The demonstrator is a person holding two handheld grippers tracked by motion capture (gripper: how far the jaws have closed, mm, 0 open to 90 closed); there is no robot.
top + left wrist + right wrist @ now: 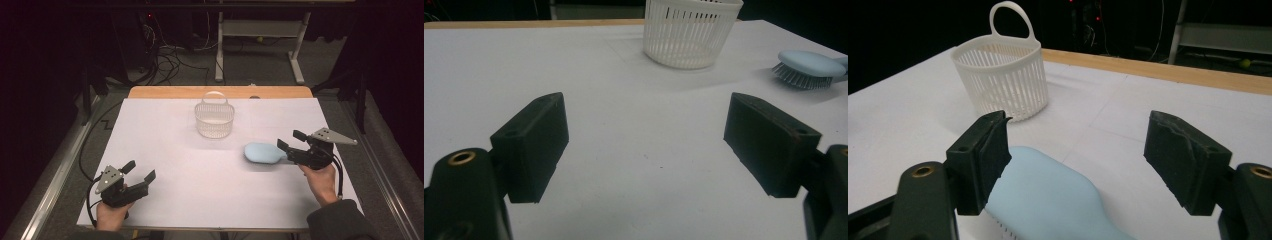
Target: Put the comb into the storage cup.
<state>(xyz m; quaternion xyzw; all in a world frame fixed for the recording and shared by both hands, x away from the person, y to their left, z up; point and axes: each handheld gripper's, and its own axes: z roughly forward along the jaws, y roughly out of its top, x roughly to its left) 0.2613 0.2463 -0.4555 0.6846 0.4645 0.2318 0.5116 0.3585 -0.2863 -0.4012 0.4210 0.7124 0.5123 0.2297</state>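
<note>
A light blue hairbrush (262, 153) lies bristles down on the white table sheet (200, 175), right of centre. My right gripper (292, 141) is open at the brush's handle end, its jaws standing either side of the brush (1048, 200) without closing on it. A white slatted plastic basket (214, 118) with a loop handle stands upright toward the back middle; its inside looks empty. My left gripper (139, 171) rests near the front left corner, open, with bare sheet between its jaws. In the left gripper view the basket (689, 32) and brush (806, 67) lie ahead and to the right.
A wooden table edge (220, 92) runs along the back behind the sheet. Beyond it are a white desk frame (260, 30) and tangled cables (170, 57) on the floor. Metal rails (50, 170) flank the table on both sides.
</note>
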